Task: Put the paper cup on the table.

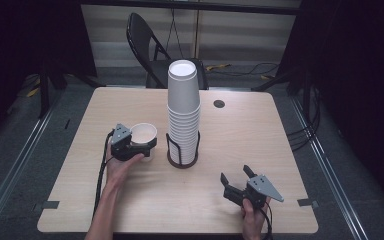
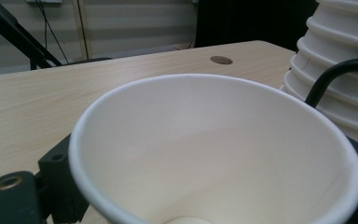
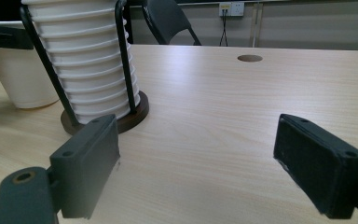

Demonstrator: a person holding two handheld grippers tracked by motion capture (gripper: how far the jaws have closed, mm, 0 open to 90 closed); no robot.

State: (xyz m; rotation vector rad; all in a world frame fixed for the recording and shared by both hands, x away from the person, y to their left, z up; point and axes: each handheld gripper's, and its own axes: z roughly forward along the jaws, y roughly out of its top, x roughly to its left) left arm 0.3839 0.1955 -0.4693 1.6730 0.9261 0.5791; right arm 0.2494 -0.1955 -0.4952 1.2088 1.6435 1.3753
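Note:
A tall stack of white paper cups (image 1: 183, 112) stands in a black wire holder with a dark round base (image 1: 182, 160) at the middle of the table; the stack (image 3: 84, 60) rises at the left of the right gripper view. A single white paper cup (image 1: 143, 136) stands upright left of the stack, and my left gripper (image 1: 139, 148) is shut on it. The cup's open mouth (image 2: 214, 154) sits between the jaws in the left gripper view. My right gripper (image 1: 236, 176) is open near the table's front right, with nothing between its pads (image 3: 86, 163).
The light wooden table (image 1: 240, 130) has a round cable hole (image 1: 219, 104) behind the stack. A black folding chair (image 1: 152, 47) stands beyond the far edge. Cables lie on the floor at the right (image 1: 305, 115).

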